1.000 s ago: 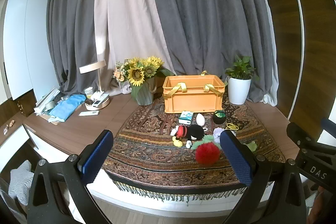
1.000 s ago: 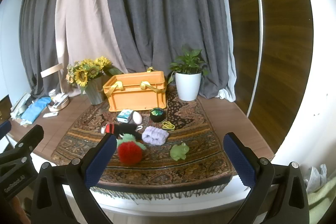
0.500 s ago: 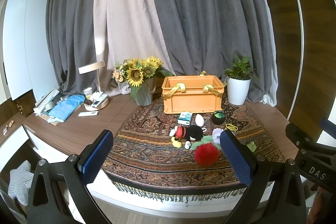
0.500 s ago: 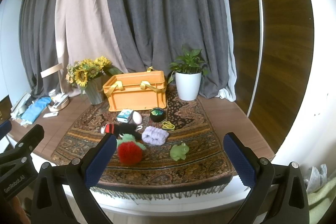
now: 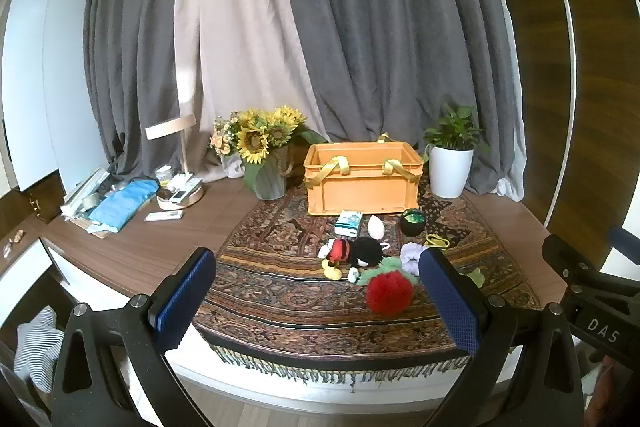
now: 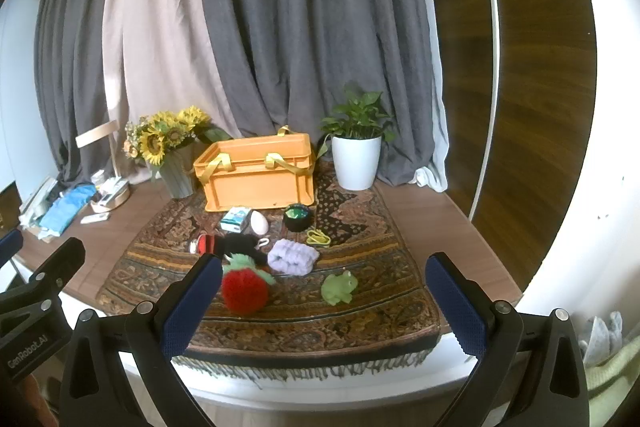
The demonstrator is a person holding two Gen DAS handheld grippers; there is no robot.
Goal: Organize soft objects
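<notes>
Both held back off the near rug (image 6: 360, 323) edge, left gripper (image 5: 320, 301) and right gripper (image 6: 324, 301) spread wide and empty, strawberry plush (image 6: 244, 293), frog (image 6: 339, 289) and mouse doll (image 5: 356, 251) loose before the far, apparently empty orange crate (image 6: 260, 183).

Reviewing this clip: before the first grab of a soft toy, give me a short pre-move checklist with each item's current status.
1. Left gripper open, nothing between its fingers: ok.
2. Right gripper open, nothing between its fingers: ok.
3. Orange crate upright, top open, yellow straps hanging over the rim: ok; what lies inside: cannot tell.
4. Red strawberry plush near the front of the rug, nothing on top of it: ok.
5. Green frog toy lying apart from the lilac fuzzy band: ok.
6. Black mouse plush apart from the strawberry's green leaves: cannot tell, they overlap in both views.
</notes>
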